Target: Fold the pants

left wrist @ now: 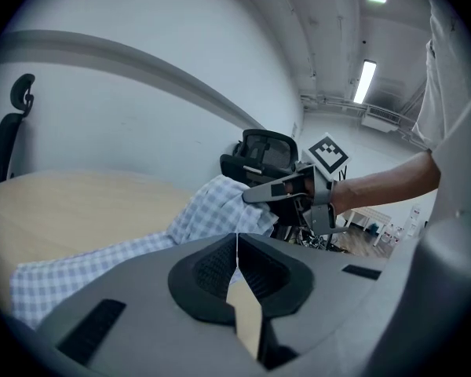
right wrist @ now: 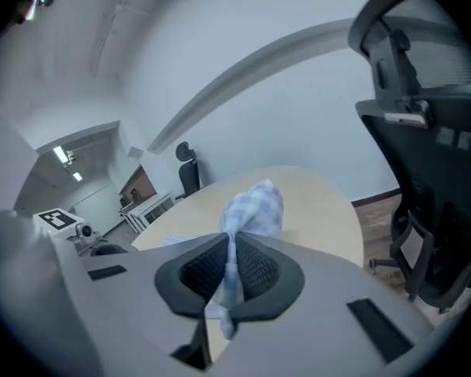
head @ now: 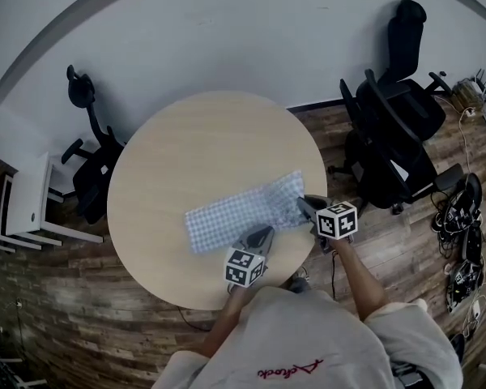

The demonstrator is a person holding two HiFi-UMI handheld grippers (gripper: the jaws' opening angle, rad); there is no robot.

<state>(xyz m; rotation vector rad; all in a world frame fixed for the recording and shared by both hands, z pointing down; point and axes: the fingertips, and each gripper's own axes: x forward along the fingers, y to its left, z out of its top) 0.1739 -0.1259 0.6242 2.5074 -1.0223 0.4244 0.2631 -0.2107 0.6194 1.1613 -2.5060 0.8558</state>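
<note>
— Well, is any writing legible?
— Only red cursive lettering on the person's grey shirt, upside down and unreadable; both gripper cubes bear black-and-white square markers.
— And the blue-and-white checked cloth pants?
— Laid across the round pale wooden table; the right gripper pinches one bunched end, raised off the tabletop; the left gripper has its jaws pressed together at the near edge; whether cloth sits between them, I cannot tell.

The far half of the round tabletop lies bare and open to reach. The pants cover the near middle. Black office chairs crowd the right side, and another chair stands by the left edge.
</note>
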